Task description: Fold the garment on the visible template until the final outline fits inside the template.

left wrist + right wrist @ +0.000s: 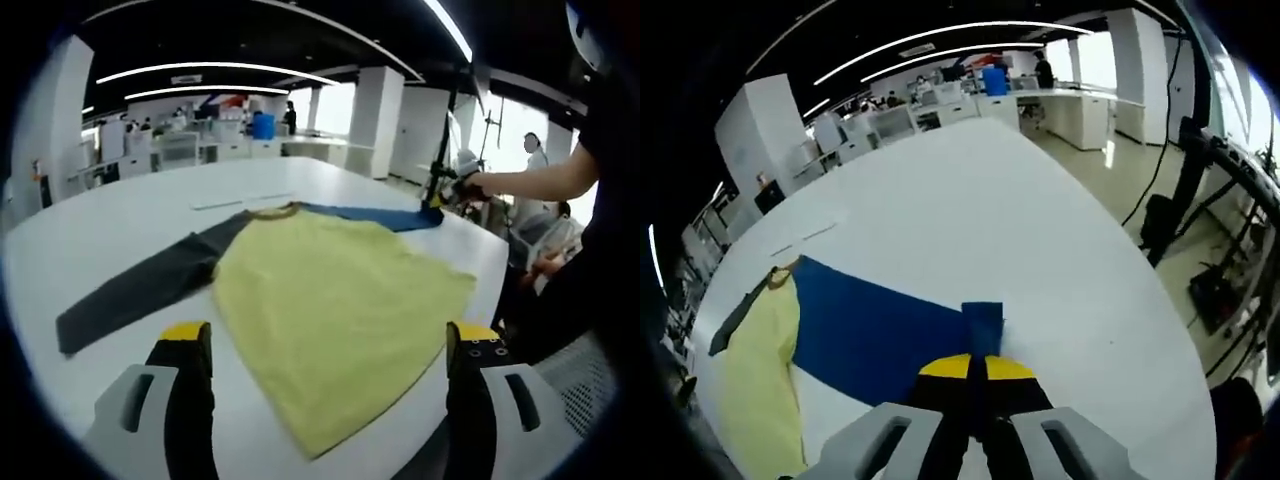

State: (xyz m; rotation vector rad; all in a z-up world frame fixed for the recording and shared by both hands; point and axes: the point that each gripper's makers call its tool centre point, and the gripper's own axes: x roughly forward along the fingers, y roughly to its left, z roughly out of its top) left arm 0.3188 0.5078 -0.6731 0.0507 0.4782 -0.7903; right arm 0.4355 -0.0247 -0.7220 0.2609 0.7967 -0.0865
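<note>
A long-sleeved garment lies flat on the white table (120, 220). Its body (335, 290) is yellow, one sleeve (140, 285) is dark grey, and the other sleeve (370, 215) is blue. My left gripper (328, 335) is open, its jaws spread wide above the yellow hem, with nothing held. My right gripper (977, 365) is shut on the cuff (982, 325) of the blue sleeve (880, 335), which is folded up at the jaws. In the left gripper view, the right gripper (432, 205) sits at the sleeve's far end, held by a hand.
Thin pale tape lines (245, 200) mark the table beyond the collar. The person holding the grippers (600, 200) stands at the table's right edge. Another person (535, 150) and a stand (1200, 150) are on the floor beyond. Desks fill the far background.
</note>
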